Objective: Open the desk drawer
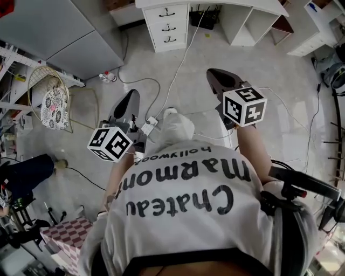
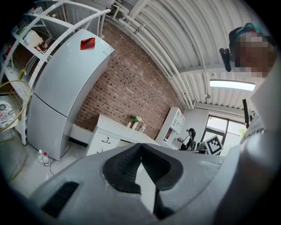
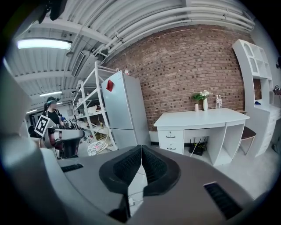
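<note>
- Person's white printed shirt [image 1: 183, 207]: nearest the head camera, well short of the desk [image 1: 215, 4].
- Left gripper [image 1: 131, 96]: pads pressed together, nothing between them. Held about level, well apart from the desk and pointing toward it. A marker cube [image 1: 110, 143] sits at its rear.
- Right gripper [image 1: 215, 75]: jaws closed tip to tip, empty. Tipped slightly downward, likewise well apart from the desk.
- White cable [image 1: 180, 64]: trails over the pale floor [image 1: 259, 70] between the grippers and the desk.
- Desk drawers [image 1: 168, 24]: a stack of three white fronts with dark handles at the desk's left end in the head view. All sit flush and closed, and neither gripper touches them.
- Black devices [image 3: 197, 147]: on the floor under the desk, in the knee space beside the drawers.
- Grey fridge [image 3: 125, 110]: left of the desk, near it.
- Vase of flowers [image 3: 204, 101]: on the desk top, at the back edge.
- White shelf unit [image 3: 259, 83]: just right of the desk.
- Brick wall [image 3: 189, 66]: directly behind the desk.
</note>
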`<state>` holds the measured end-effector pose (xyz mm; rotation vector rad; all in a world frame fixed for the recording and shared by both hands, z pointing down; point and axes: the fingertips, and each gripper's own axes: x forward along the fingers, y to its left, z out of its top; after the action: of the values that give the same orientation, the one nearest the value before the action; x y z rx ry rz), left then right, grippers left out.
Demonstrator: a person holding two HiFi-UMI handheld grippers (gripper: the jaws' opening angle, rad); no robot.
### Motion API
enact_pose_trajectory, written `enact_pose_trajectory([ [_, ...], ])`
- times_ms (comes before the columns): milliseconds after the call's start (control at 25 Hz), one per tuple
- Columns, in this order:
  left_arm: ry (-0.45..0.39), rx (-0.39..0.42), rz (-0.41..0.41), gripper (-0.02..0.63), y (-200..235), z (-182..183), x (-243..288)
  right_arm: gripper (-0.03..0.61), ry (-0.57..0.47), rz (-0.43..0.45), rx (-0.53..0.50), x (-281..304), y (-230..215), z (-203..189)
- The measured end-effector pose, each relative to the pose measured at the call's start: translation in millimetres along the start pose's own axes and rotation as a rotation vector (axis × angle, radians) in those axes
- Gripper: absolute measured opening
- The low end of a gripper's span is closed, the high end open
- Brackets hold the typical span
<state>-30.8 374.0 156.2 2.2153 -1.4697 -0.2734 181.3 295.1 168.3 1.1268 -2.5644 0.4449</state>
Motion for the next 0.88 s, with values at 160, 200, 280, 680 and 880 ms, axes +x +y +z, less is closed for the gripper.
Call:
enact_pose_trajectory([
  [160, 0.007, -0.001, -0.021, 0.015, 21.2, 17.4, 42.3, 0.015, 0.001, -0.015, 0.008, 32.6, -20.4, 20.0],
  [200, 0.009, -0.001, -0.026, 0.015, 27.1, 23.2, 53.6, 0.015, 0.002, -0.018, 0.009, 42.1, -25.7, 25.9],
  [280, 0.012, 0.003, -0.035, 0.015, 39.2, 34.9, 75.4, 0.015, 0.004, -0.027, 0.012, 62.2, -37.7, 37.5],
  [680, 0.039, 0.001, -0.083, 0.015, 120.9, 104.1, 173.7, 0.015, -0.002, -0.079, 0.026, 170.6, -78.3, 107.7],
  [880, 0.009, 0.018, -0.109, 0.015, 144.5, 136.3, 210.4, 0.015, 0.000, -0.111, 0.001, 200.5, -95.9, 129.3],
])
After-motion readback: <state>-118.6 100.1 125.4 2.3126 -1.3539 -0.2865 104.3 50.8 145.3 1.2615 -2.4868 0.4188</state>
